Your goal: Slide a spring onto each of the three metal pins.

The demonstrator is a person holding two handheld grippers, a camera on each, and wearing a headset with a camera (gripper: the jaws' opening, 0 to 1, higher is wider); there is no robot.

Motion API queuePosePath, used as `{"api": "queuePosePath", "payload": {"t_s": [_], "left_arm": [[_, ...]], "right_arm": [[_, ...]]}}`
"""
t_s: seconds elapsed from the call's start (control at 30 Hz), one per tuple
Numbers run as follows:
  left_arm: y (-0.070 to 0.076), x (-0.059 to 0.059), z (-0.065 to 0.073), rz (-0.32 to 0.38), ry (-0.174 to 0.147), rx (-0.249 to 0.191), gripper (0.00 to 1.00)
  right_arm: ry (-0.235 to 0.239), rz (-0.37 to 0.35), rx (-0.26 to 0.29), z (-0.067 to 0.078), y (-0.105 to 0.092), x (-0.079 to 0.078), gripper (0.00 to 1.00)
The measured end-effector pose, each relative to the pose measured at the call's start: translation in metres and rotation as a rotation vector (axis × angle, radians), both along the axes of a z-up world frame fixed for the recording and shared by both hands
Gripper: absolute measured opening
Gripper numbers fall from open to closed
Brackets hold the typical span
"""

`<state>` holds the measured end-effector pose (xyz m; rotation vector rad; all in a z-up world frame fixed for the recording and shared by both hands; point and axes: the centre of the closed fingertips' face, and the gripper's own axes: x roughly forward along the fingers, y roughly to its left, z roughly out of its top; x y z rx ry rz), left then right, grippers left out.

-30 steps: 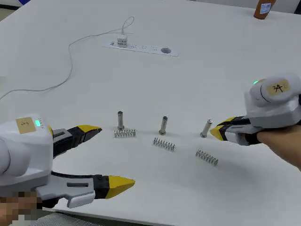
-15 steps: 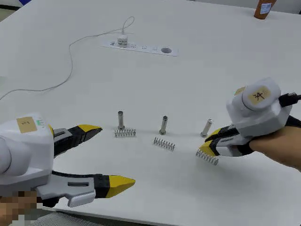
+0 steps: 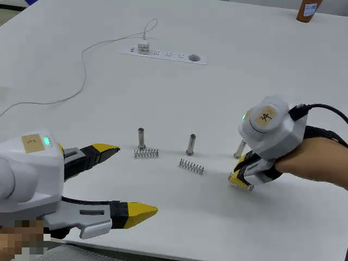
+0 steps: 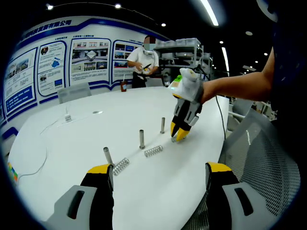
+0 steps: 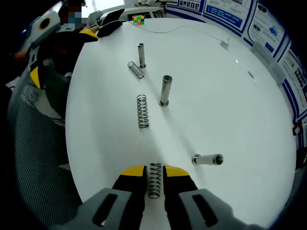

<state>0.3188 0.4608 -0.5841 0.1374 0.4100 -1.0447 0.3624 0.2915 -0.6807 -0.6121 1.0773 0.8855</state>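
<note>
Your left gripper (image 3: 136,178) hovers at the near left of the worktop (image 3: 244,81) with its jaws spread wide and nothing between them. In the left gripper view (image 4: 159,167) the same yellow tips frame the row of parts ahead.

Just right of it, the left pin (image 3: 141,138) stands upright, and the left spring (image 3: 146,154) lies on its side just beside the pin's foot on the near side. Farther right, the middle pin (image 3: 191,144) also stands upright. The middle spring (image 3: 191,166) lies flat a little nearer to you, close to that pin but apart from it.

The right pin (image 3: 240,148) stands next, partly hidden behind your right gripper (image 3: 239,179), which is tipped down onto the worktop. In the right gripper view (image 5: 154,170) its jaws are drawn in narrow and pinch the right spring (image 5: 154,179), which runs lengthwise between the yellow tips and lies on the surface. None of the three pins carries a spring.

At the far side lies a white power strip (image 3: 163,54) with a cable (image 3: 81,70) trailing off to the left.
</note>
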Motion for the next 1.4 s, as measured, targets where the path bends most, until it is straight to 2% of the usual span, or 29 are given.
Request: {"api": "queuePosePath", "payload": {"t_s": [0.2,0.53,0.67,0.97,1.4], "left_arm": [[0.0,0.0,0.0,0.002,0.001,-0.001,0.8],[-0.001,0.0,0.0,0.0,0.0,0.001,0.8],[-0.001,0.0,0.0,0.001,0.001,0.0,0.8],[-0.002,-0.001,0.0,-0.004,0.001,0.002,0.8],[-0.001,-0.001,0.0,-0.006,0.0,0.002,0.8]], "right_arm": [[0.02,0.023,-0.026,-0.008,0.0,0.0,0.15],[0.038,0.027,-0.033,-0.01,0.0,-0.001,0.12],[0.023,0.007,-0.011,-0.006,0.0,-0.002,0.12],[-0.036,-0.056,0.073,0.014,0.0,0.002,0.12],[-0.097,-0.129,0.132,0.028,-0.006,0.001,0.12]]}}
